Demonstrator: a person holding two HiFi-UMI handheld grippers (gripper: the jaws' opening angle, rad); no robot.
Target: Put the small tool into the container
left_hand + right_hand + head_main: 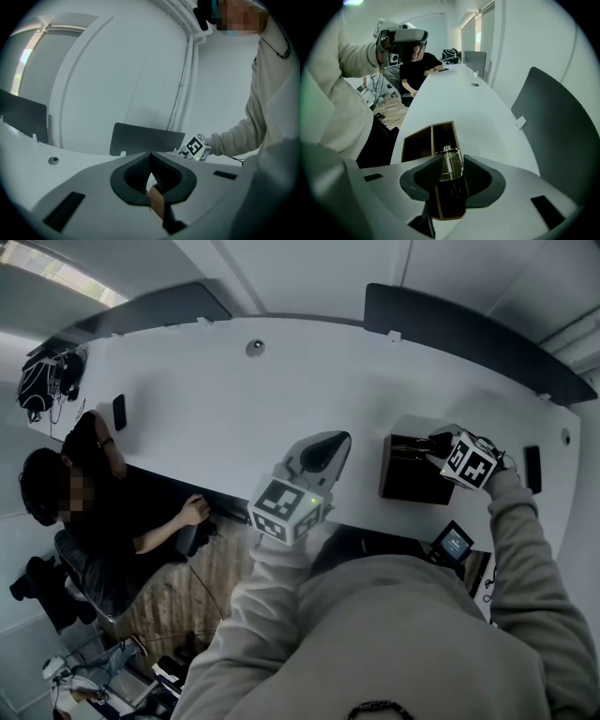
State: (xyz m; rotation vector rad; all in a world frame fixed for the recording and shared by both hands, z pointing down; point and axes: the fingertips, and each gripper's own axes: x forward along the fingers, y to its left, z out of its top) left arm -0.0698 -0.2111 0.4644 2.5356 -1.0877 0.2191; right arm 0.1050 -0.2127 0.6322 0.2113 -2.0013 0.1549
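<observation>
A brown wooden container (409, 482) with two compartments stands on the white table (234, 399) at the right. My right gripper (434, 445) hovers over it, held by a hand in a beige sleeve. In the right gripper view the open jaws (452, 159) frame a small ribbed metal tool (450, 168), which sits at the container's right compartment (444, 136); I cannot tell whether the pads still touch it. The left compartment (417, 144) looks empty. My left gripper (327, 442) is raised over the table's front edge, its fingertips (151, 155) meeting with nothing held.
A person (89, 498) sits at the table's left end. Dark partition panels (469, 324) stand along the far edge. A small device with a lit screen (456, 542) lies near my right side. Flat black objects (119, 412) (532, 468) lie on the table.
</observation>
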